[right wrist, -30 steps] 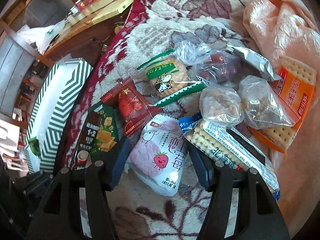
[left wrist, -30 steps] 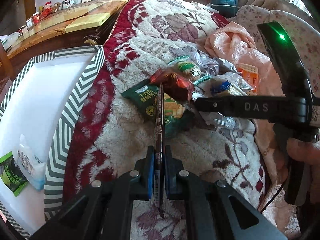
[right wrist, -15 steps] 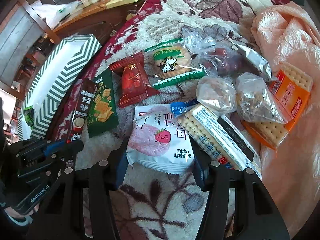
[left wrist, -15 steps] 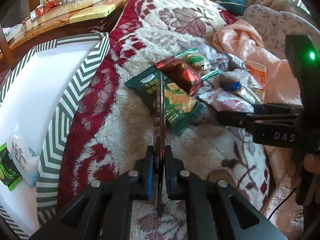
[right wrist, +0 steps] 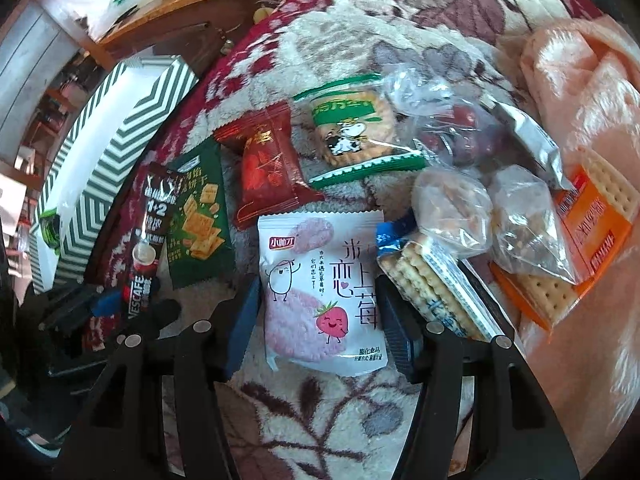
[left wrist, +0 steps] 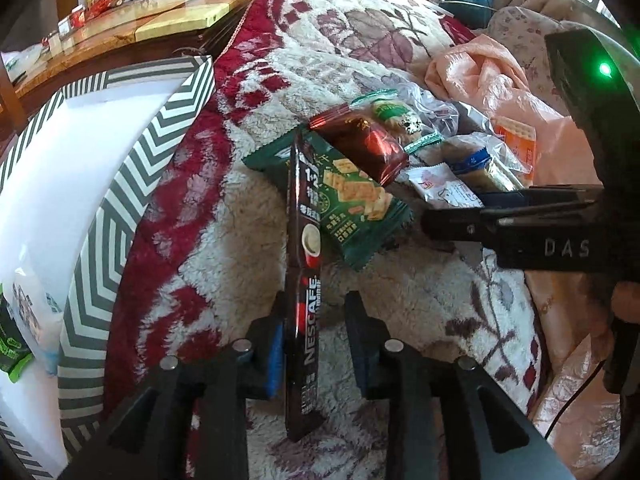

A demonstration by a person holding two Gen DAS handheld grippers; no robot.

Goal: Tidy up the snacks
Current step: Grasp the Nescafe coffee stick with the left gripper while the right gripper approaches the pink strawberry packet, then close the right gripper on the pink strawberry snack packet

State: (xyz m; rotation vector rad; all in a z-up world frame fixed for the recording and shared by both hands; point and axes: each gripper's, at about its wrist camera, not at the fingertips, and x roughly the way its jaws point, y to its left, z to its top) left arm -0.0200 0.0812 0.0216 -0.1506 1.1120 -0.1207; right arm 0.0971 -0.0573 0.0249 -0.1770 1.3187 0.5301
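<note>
In the left wrist view my left gripper (left wrist: 316, 340) stands open, its jaws a little apart. A brown Nescafe stick (left wrist: 305, 264) leans against the left blue pad, no longer pinched. The stick also shows in the right wrist view (right wrist: 146, 236). My right gripper (right wrist: 320, 312) is open and straddles a white strawberry snack pouch (right wrist: 320, 280) lying on the blanket. A green cracker packet (right wrist: 198, 216), a red packet (right wrist: 268, 168) and a cow-print biscuit pack (right wrist: 348, 128) lie beyond it.
A chevron-striped white box (left wrist: 132, 176) lies at the left with a clear bag (left wrist: 28, 312) and a green packet inside. Clear bags (right wrist: 516, 216), an orange cracker pack (right wrist: 592, 208) and a pink cloth (left wrist: 488, 76) are at the right. A wooden table (left wrist: 132, 28) stands behind.
My left jaws have opened from their pinch on the Nescafe stick, which has turned its face towards the camera. My right gripper has moved in around the strawberry pouch.
</note>
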